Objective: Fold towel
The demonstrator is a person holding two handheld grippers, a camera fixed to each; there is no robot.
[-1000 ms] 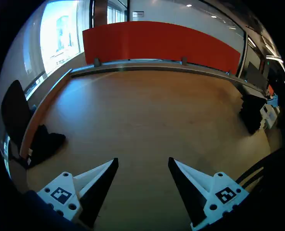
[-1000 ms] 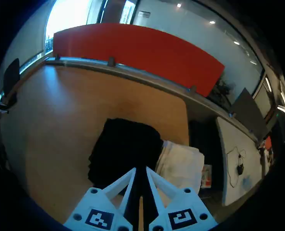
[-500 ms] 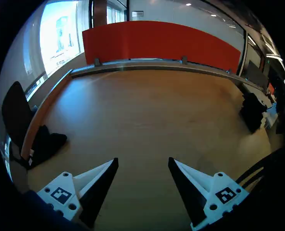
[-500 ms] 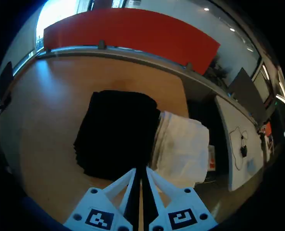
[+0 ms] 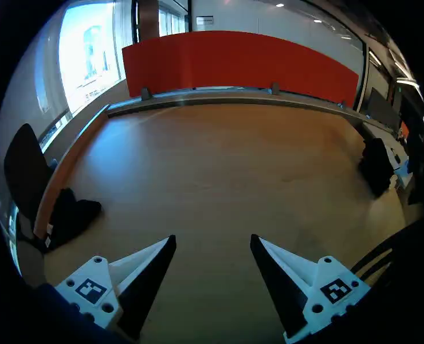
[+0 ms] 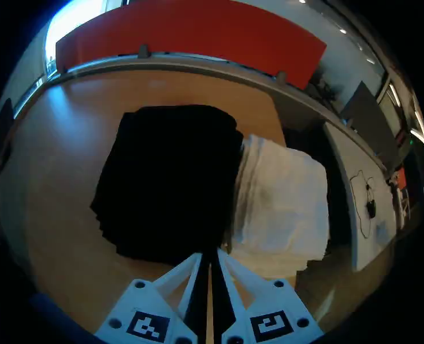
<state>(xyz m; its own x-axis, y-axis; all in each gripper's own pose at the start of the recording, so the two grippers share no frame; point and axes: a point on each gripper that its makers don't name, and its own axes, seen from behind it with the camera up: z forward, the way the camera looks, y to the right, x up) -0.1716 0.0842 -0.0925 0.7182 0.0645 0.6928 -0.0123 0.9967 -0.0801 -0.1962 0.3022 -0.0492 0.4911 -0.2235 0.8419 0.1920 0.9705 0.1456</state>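
Two piles of folded towels lie touching on the table [image 6: 51,172]: a black pile [image 6: 166,183] and a white pile [image 6: 283,200], both just in front of the right hand-held gripper [image 6: 211,257], whose fingers are pressed together with nothing seen between them. The left hand-held gripper [image 5: 212,237] is spread wide over bare table, well apart from the towels. If the right one goes down shut, I think it will only push a pile, and the white pile lies near the table's edge, so it could slide off.
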